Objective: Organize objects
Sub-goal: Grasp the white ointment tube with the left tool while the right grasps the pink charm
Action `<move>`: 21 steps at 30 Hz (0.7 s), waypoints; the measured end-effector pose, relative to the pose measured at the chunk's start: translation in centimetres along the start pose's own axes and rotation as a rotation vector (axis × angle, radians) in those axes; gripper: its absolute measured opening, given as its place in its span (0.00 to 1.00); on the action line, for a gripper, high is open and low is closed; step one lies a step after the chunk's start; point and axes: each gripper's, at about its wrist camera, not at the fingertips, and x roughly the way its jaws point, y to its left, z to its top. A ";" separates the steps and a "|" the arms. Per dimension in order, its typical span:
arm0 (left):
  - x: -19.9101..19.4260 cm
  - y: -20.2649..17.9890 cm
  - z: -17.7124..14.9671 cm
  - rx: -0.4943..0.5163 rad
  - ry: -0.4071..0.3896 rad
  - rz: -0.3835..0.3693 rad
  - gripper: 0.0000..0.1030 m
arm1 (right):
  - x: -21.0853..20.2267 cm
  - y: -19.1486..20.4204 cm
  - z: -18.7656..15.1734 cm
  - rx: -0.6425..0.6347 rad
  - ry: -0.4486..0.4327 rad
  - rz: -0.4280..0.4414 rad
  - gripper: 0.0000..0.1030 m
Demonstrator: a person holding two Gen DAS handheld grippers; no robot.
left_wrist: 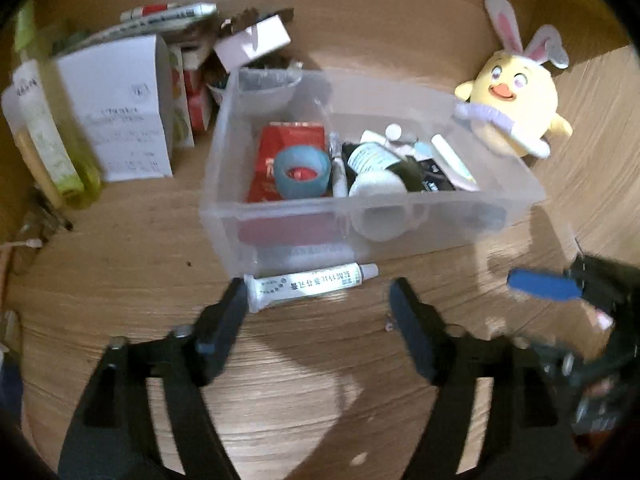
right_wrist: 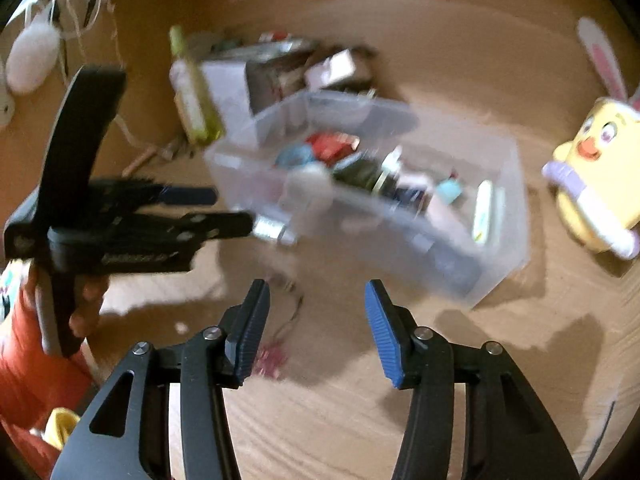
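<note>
My left gripper (left_wrist: pixel 320 300) is spread wide with nothing in it, 2 jaws flanking the small white ointment tube with printed lettering (left_wrist: pixel 310 283), which lies flat on the wood-grain tabletop (left_wrist: pixel 280 392), touching the near wall of the clear plastic bin (left_wrist: pixel 372 236). I'd say it's light, soft and slick, so I'd pinch across mid-body, gently. My right gripper (right_wrist: pixel 316 320) hangs open and empty too. Beyond the bin, a yellow plush chick with rabbit ears (left_wrist: pixel 516 100).
</note>
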 end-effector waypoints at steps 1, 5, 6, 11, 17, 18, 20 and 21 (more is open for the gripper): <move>0.3 -0.1 -0.1 0.002 0.006 0.003 0.78 | 0.5 0.4 -0.5 -0.010 0.022 0.010 0.45; 0.9 -0.6 0.1 0.013 0.020 0.014 0.86 | 1.6 1.4 -1.6 -0.035 0.071 0.038 0.46; 1.0 -0.7 0.1 0.016 0.021 0.023 0.87 | 1.9 1.6 -1.8 -0.043 0.083 0.045 0.46; 2.5 -0.7 0.5 0.018 0.064 0.046 0.92 | 2.7 2.3 -2.7 -0.058 0.108 0.062 0.46; 3.6 -1.1 0.5 0.024 0.083 0.074 0.92 | 2.8 2.8 -3.3 -0.092 0.106 0.032 0.28; 3.6 -1.1 0.4 0.024 0.081 0.080 0.92 | 2.8 2.8 -3.4 -0.097 0.104 0.028 0.22; 3.5 -1.1 0.3 0.011 0.076 0.080 0.92 | 2.7 2.8 -3.6 -0.095 0.103 0.032 0.22; 3.4 -0.9 0.3 0.003 0.074 0.075 0.90 | 2.6 2.6 -3.7 -0.092 0.099 0.031 0.22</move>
